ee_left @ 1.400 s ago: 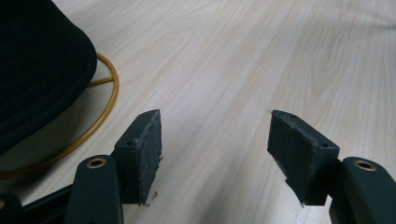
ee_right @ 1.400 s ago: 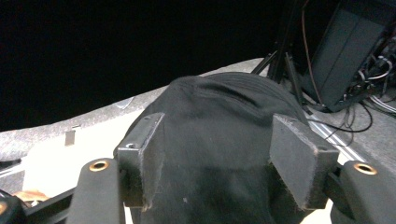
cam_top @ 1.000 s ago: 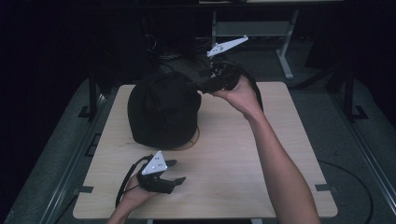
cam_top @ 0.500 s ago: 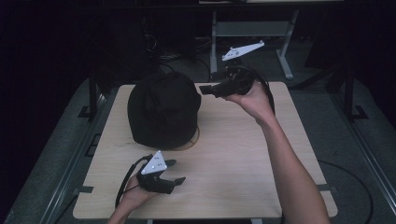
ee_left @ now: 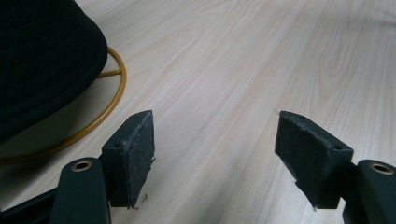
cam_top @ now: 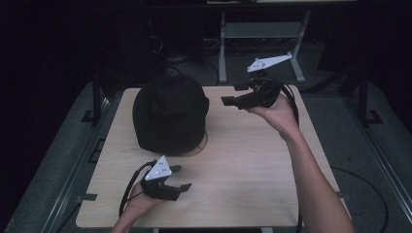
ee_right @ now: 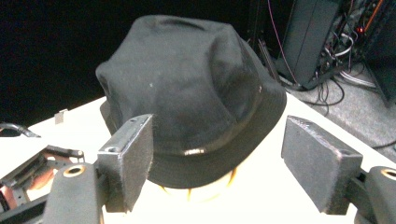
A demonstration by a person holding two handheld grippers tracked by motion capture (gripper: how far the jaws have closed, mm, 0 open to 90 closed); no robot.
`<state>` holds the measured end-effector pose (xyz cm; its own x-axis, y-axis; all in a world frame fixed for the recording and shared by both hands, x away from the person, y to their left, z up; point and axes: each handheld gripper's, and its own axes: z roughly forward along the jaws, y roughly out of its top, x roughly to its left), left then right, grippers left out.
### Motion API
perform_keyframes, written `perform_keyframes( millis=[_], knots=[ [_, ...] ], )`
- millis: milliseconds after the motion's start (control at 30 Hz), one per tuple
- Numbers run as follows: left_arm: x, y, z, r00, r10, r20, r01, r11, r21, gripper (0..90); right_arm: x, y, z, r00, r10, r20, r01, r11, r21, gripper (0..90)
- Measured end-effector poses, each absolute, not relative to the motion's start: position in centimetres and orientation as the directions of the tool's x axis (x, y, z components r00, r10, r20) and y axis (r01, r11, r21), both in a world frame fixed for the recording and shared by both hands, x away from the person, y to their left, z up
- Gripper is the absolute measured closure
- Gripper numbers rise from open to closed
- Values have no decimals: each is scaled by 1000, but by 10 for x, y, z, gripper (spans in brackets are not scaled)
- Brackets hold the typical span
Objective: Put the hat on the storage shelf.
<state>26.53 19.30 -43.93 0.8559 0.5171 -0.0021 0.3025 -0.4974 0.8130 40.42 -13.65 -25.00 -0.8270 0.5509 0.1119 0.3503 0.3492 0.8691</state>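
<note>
A black bucket hat (cam_top: 170,114) sits crown-up on a gold wire ring (cam_top: 203,144) at the back left of the light wooden table (cam_top: 252,165). My right gripper (cam_top: 232,94) hovers just right of the hat and points at it. Its jaws have just been opening and hold nothing. In the right gripper view the hat (ee_right: 187,84) stands beyond the open right gripper (ee_right: 217,154). My left gripper (cam_top: 183,177) rests open near the front edge. In its own view the left gripper (ee_left: 215,144) frames bare wood, with the hat's brim (ee_left: 42,56) and the ring (ee_left: 112,93) at upper left.
A metal stand (cam_top: 262,34) and cables lie on the dark floor behind the table. Black cables trail from both grippers. Bare wood stretches across the table's middle and right.
My right gripper has drawn away from the hat's top edge, moving right and a little lower. The left gripper and the hat have stayed put.
</note>
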Motion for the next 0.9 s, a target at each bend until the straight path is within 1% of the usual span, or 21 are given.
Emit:
perform_keyframes(
  millis=[333,400,467,900],
  knots=[
    [265,190,-441,858,514,-8,303,-493,816,274,393,-165,-267,-803,583,123,380,341,860,234],
    [265,191,-441,861,508,7,295,-511,808,273,390,-171,-270,-798,588,132,388,332,860,234],
    [265,191,-441,859,512,2,299,-506,809,263,386,-177,-278,-793,591,148,404,329,854,233],
    [265,193,-441,851,525,-13,317,-494,810,248,371,-199,-299,-779,604,166,426,318,847,230]
  ],
)
